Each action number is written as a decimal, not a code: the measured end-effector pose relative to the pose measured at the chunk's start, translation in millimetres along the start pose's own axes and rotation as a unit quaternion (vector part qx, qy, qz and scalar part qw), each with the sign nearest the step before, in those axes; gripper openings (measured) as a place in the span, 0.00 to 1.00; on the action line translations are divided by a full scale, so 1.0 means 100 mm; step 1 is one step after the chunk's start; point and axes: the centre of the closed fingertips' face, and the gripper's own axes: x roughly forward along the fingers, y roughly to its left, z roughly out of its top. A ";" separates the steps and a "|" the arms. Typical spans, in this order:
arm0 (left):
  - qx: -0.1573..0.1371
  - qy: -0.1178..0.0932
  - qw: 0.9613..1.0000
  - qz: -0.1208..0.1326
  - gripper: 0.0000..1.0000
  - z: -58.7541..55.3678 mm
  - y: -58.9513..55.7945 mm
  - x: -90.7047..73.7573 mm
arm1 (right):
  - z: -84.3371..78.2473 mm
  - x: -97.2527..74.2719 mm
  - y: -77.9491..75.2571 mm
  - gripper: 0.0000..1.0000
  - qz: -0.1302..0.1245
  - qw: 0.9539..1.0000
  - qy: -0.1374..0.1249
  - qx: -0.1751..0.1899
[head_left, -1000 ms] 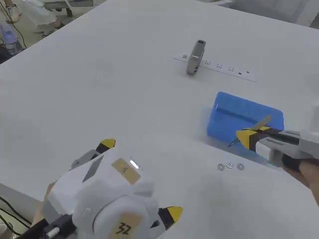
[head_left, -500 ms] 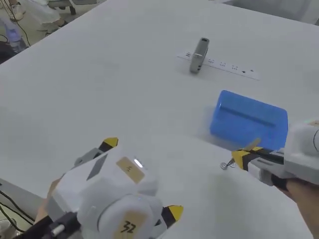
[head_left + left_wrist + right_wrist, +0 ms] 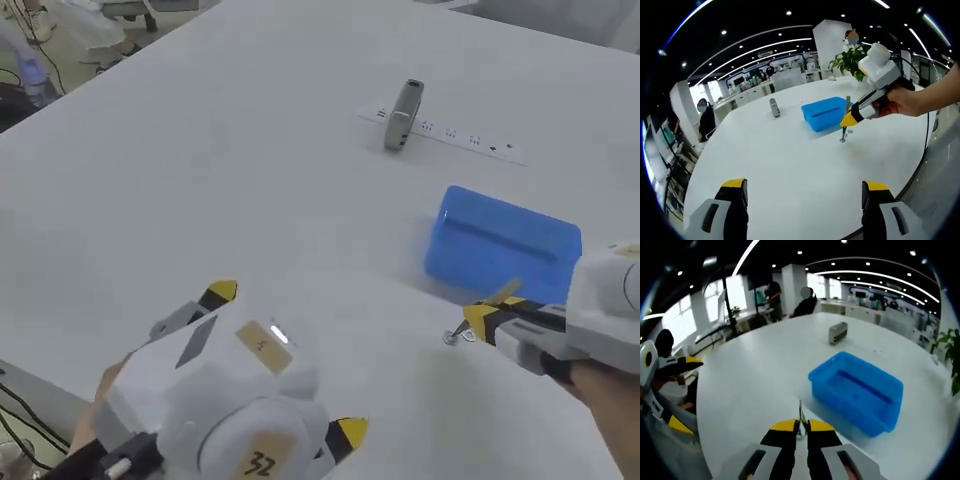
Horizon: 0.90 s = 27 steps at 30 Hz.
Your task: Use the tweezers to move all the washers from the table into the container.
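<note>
Table (image 3: pixel 200 150) was white, matt and smooth, with only a faint sheen. Container (image 3: pixel 505 245) was blue plastic, semi-gloss, smooth walls. Tweezers (image 3: pixel 845 117) looked like bare metal with a dull shine. Washers (image 3: pixel 452 337) were bright metal and glinted. Left gripper (image 3: pixel 804 185) and right gripper (image 3: pixel 803 426) housings were white moulded plastic, satin; jaw tips were matt yellow and black. Power strip (image 3: pixel 450 133) was white plastic.

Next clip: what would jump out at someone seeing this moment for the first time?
The bright blue container on the white table, right of centre in the head view, draws the eye first. Just in front of it the right gripper, shut on the tweezers, points their tip down at the washers. The left gripper looms large and open in the near foreground.
</note>
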 end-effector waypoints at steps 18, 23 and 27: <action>0.002 0.003 1.000 0.001 0.97 -0.01 0.00 0.00 | 0.02 -0.02 0.10 0.02 -0.010 1.000 0.008 -0.025; 0.000 0.003 1.000 0.003 0.97 -0.01 0.01 0.00 | 0.09 -0.06 0.11 0.02 -0.002 1.000 0.001 -0.008; -0.001 0.003 1.000 0.004 0.97 -0.01 0.01 0.00 | 0.21 -0.10 0.08 0.02 -0.001 1.000 -0.013 -0.004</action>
